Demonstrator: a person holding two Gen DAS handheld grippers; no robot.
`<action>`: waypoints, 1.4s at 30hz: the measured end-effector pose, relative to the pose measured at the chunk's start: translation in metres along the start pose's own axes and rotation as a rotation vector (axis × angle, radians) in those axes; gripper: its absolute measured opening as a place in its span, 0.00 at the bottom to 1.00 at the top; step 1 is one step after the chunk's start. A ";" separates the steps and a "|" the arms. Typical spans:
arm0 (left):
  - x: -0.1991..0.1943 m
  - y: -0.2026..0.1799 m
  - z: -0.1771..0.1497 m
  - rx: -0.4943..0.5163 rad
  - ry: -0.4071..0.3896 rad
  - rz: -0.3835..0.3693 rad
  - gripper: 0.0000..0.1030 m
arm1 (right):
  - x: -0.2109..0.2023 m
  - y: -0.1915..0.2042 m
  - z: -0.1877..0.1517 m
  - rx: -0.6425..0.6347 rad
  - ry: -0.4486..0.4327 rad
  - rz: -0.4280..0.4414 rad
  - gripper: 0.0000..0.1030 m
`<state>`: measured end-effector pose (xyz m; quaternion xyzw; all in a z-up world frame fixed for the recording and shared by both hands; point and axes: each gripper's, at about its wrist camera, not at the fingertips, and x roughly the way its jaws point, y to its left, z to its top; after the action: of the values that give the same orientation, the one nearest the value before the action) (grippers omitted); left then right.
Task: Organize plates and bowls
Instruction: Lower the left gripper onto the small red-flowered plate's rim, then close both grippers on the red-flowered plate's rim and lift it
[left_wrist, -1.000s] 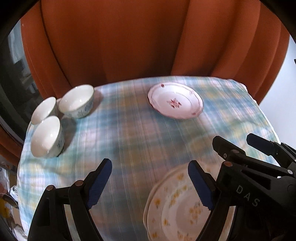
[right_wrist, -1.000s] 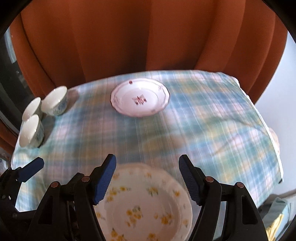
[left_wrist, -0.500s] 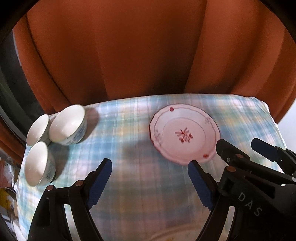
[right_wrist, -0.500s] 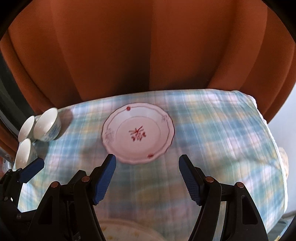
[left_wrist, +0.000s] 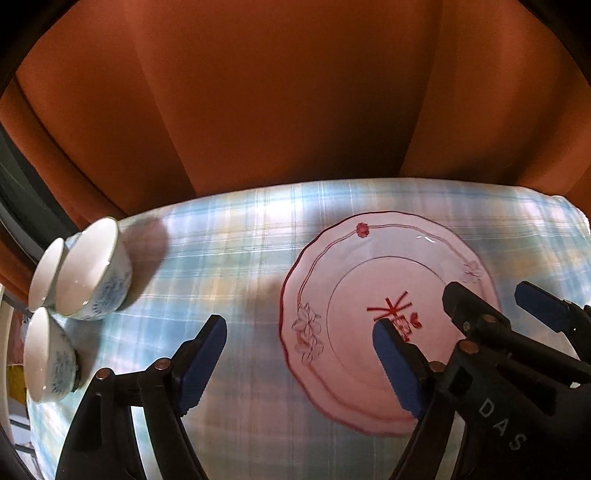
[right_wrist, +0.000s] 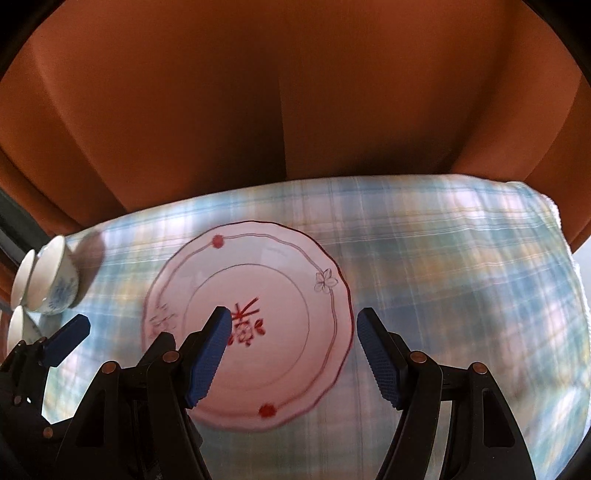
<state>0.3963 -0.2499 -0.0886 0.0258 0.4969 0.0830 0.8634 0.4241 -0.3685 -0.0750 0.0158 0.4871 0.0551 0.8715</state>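
On a checked tablecloth (right_wrist: 443, 258), the red-flowered plate (right_wrist: 266, 288) now lies under both claws: right gripper (right_wrist: 293, 354) apart, empty; left gripper (left_wrist: 299, 365) narrowing, empty. The yellow plate has slipped from view. Bowls (left_wrist: 92, 273) cluster at nine o'clock, unstacked.

this looks like a home, a dining spot set with tableware. a soft checked tablecloth (left_wrist: 229, 258) in pale blue, yellow and white covers the table under the left gripper (left_wrist: 299, 354) and right gripper (right_wrist: 293, 347). straight ahead of both, heavy orange curtains (right_wrist: 295, 110) hang in folds behind the table's far edge. a flowered china plate (right_wrist: 280, 295) lies just below the grippers, and three small white bowls (left_wrist: 92, 277) with blue patterns cluster far off to their left.
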 end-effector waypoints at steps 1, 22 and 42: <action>0.004 0.000 0.001 0.000 0.005 -0.006 0.78 | 0.005 -0.001 0.001 0.004 0.005 -0.003 0.71; 0.025 0.001 -0.017 0.055 0.081 -0.057 0.67 | 0.029 0.002 -0.014 -0.008 0.085 0.007 0.62; -0.009 0.049 -0.072 -0.030 0.147 -0.037 0.66 | 0.000 0.042 -0.072 -0.019 0.163 0.083 0.62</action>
<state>0.3244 -0.2059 -0.1110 -0.0024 0.5580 0.0764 0.8263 0.3596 -0.3286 -0.1091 0.0233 0.5548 0.0971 0.8260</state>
